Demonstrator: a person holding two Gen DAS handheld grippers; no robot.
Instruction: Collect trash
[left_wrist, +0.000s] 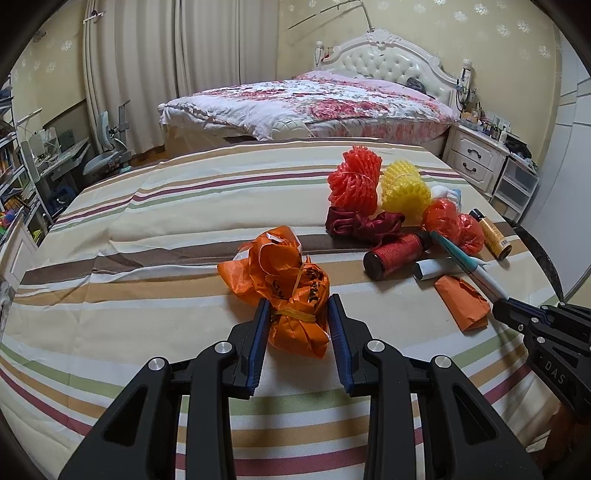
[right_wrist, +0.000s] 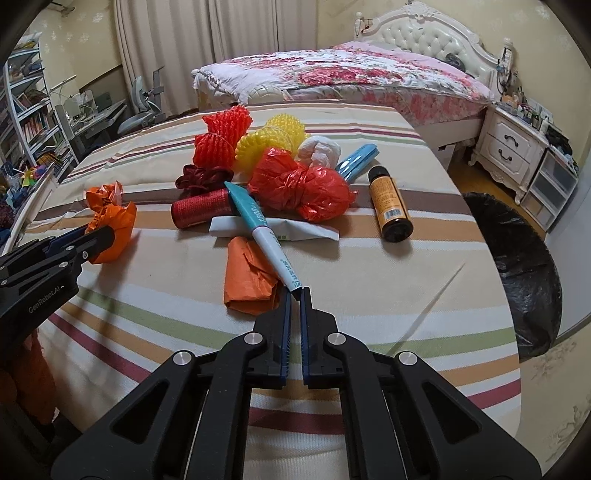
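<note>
On the striped tablecloth (right_wrist: 369, 295), my left gripper (left_wrist: 299, 301) is shut on a knotted orange plastic bag (left_wrist: 284, 280); in the right wrist view that bag (right_wrist: 114, 225) sits at the far left. My right gripper (right_wrist: 296, 291) is shut on the near end of a teal-and-white tube (right_wrist: 258, 225), which lies across a folded orange paper (right_wrist: 247, 277) and a white folded paper (right_wrist: 306, 230). From the left wrist view, the right gripper (left_wrist: 496, 306) pinches the tube (left_wrist: 465, 266) at the right.
Behind the tube lie a red bag (right_wrist: 306, 192), a brown bottle (right_wrist: 389, 203), a red cylinder (right_wrist: 197, 208), red (right_wrist: 221, 136) and yellow (right_wrist: 269, 138) foam nets, a tissue wad (right_wrist: 319, 149) and a ribbon (right_wrist: 201, 177). A black-lined bin (right_wrist: 524, 266) stands right of the table.
</note>
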